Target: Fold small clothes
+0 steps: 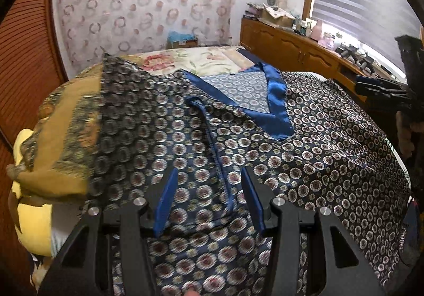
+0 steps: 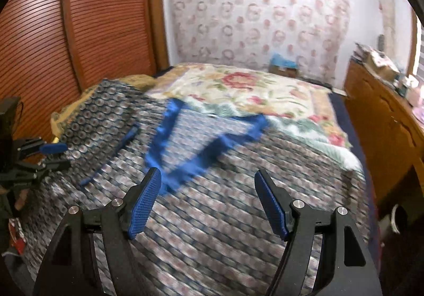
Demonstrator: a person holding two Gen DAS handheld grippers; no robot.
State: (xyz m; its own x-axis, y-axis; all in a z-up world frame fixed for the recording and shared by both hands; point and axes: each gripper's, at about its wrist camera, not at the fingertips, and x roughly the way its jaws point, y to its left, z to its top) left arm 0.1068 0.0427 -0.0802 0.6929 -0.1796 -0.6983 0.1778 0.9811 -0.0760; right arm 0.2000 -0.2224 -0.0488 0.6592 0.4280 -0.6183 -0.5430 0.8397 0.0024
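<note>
Floral-quilted bed (image 2: 265,94) under spread navy medallion-print satin garment (image 1: 304,158); left gripper (image 1: 209,200) and right gripper (image 2: 208,206) above garment, both released, empty.

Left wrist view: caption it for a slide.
Open left gripper above a patterned navy garment with blue satin neckline, spread on a bed.

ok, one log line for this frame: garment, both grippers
garment: spread on bed, unfolded | left gripper: open, empty, over it | right gripper: open, empty, over it
</note>
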